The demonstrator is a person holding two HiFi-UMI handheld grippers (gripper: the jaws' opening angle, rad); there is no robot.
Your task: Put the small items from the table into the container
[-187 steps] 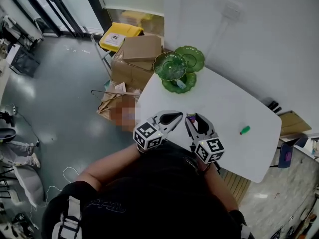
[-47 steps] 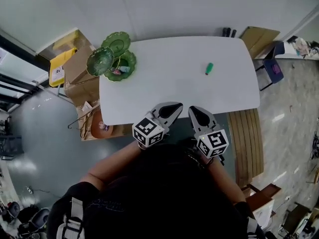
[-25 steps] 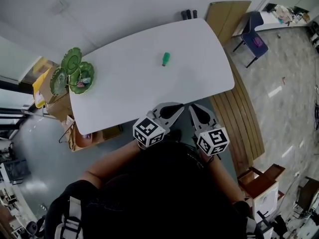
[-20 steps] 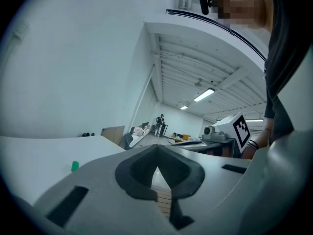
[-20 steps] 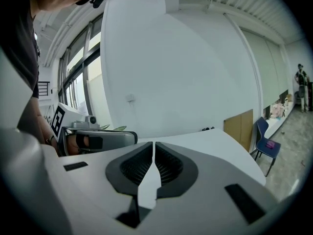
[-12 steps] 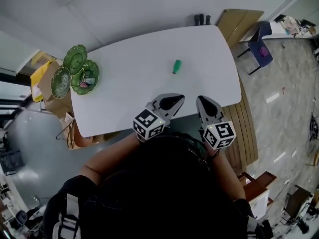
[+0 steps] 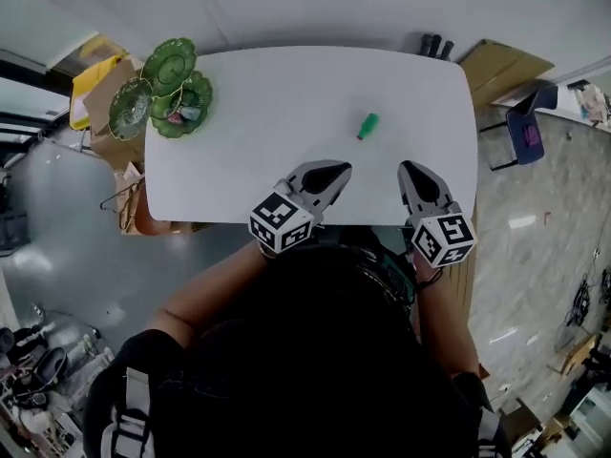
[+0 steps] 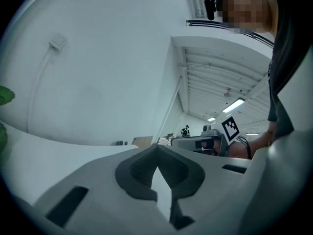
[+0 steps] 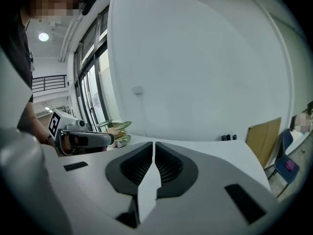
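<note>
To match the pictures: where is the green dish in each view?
Head view: green dish, upper left, on the table's corner.
Left gripper view: only a green sliver at the left edge.
Right gripper view: small, left of centre, at the table's far end.
Shared landmark: the white table.

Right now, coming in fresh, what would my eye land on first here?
Probably the small green item, lying alone near the middle of the white table. Next comes the cluster of green dishes at the table's far left corner. Nearest the person, the left tongs and right tongs are held closed and empty at the table's near edge.
</note>
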